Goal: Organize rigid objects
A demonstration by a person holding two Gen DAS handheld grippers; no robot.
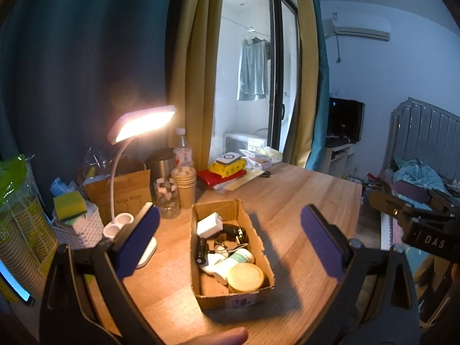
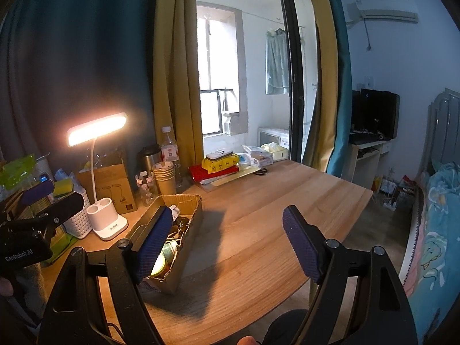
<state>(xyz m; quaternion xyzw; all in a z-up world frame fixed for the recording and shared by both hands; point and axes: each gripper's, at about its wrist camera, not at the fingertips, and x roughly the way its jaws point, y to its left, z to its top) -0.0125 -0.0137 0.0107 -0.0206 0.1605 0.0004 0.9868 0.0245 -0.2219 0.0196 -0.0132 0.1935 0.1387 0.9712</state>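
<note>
Both pairs of fingers stand wide apart with nothing between them: the left gripper (image 1: 230,241) hovers over the cardboard box (image 1: 230,296) and frames it, while the right gripper (image 2: 227,244) hangs just beside the box, over the bare wooden table (image 2: 276,201). Small rigid things already lie inside the box: a white charger (image 1: 209,224), a black device with its cable (image 1: 234,234), a white bottle (image 1: 230,261) and a yellow-lidded jar (image 1: 245,277). Near the grippers the tabletop looks bare, so the gathering seems done or close to it (the clutter along the back, by the desk lamp (image 1: 141,122) and the paper cups (image 1: 184,184), may not belong to the job). The step in hand looks like a pause between placements. If anything remains, the next move calls for picking a target among the back-edge items, reaching past the box without knocking it, and closing squarely on something firm enough to lift.
</note>
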